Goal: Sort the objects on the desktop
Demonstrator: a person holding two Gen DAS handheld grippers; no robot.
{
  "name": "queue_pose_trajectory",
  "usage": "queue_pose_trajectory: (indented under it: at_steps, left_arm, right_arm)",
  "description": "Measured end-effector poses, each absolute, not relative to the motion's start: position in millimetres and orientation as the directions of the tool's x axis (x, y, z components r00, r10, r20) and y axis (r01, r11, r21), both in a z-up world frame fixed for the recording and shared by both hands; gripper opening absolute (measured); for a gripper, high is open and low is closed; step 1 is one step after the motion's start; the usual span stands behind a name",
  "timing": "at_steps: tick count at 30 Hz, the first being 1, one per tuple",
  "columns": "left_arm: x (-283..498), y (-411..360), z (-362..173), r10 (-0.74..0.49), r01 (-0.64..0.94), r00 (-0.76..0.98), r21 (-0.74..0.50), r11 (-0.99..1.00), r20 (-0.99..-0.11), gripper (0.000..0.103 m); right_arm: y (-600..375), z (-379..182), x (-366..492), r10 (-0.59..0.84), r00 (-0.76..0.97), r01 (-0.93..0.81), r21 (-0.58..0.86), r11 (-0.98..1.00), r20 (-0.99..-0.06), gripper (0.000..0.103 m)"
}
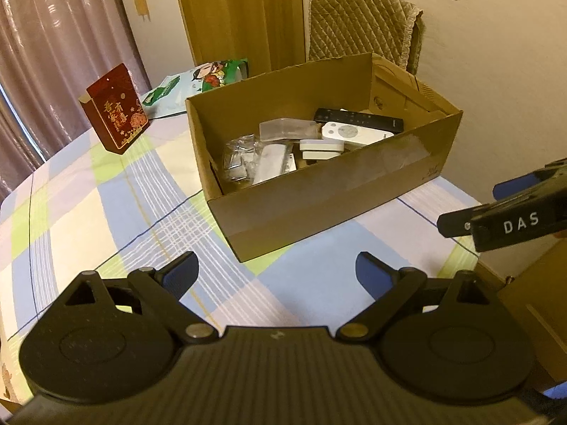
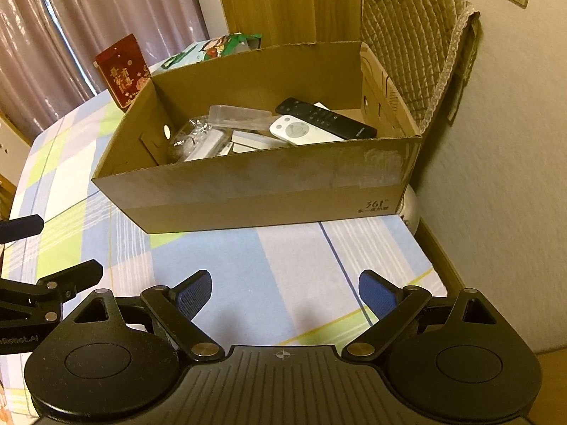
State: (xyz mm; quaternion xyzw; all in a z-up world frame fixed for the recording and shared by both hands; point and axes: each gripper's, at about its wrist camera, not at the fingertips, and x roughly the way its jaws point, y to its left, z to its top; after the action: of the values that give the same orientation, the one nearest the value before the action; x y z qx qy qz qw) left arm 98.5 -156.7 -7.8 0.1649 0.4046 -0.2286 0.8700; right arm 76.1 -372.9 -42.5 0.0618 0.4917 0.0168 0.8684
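An open cardboard box (image 1: 319,205) (image 2: 248,194) stands on the checked tablecloth. Inside lie a black remote (image 1: 358,119) (image 2: 326,117), a white remote (image 1: 354,133) (image 2: 301,131), a clear plastic case (image 1: 287,129) (image 2: 237,115), a white block (image 1: 320,148) and crinkled plastic-wrapped items (image 1: 241,159) (image 2: 193,140). My left gripper (image 1: 277,272) is open and holds nothing, hovering over the cloth in front of the box. My right gripper (image 2: 285,290) is also open with nothing between its blue pads, just short of the box's near wall.
A dark red gift box (image 1: 115,108) (image 2: 124,71) stands upright at the far left. A green and white bag (image 1: 198,81) (image 2: 212,47) lies behind the cardboard box. A chair with a quilted cover (image 1: 365,24) (image 2: 414,46) is by the wall. Table edge runs at right (image 2: 432,248).
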Motion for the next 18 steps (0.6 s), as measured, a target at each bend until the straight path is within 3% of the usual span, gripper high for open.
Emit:
queue_pose_trajectory:
  at_steps: [18]
  left_arm:
    - [111.0, -169.2, -25.5, -0.23, 0.516, 0.546, 0.107, 0.85, -0.806, 0.094]
  right_arm:
    - [-379.4, -53.1, 85.7, 0.086, 0.48, 0.026, 0.112, 0.993, -0.873, 0.093]
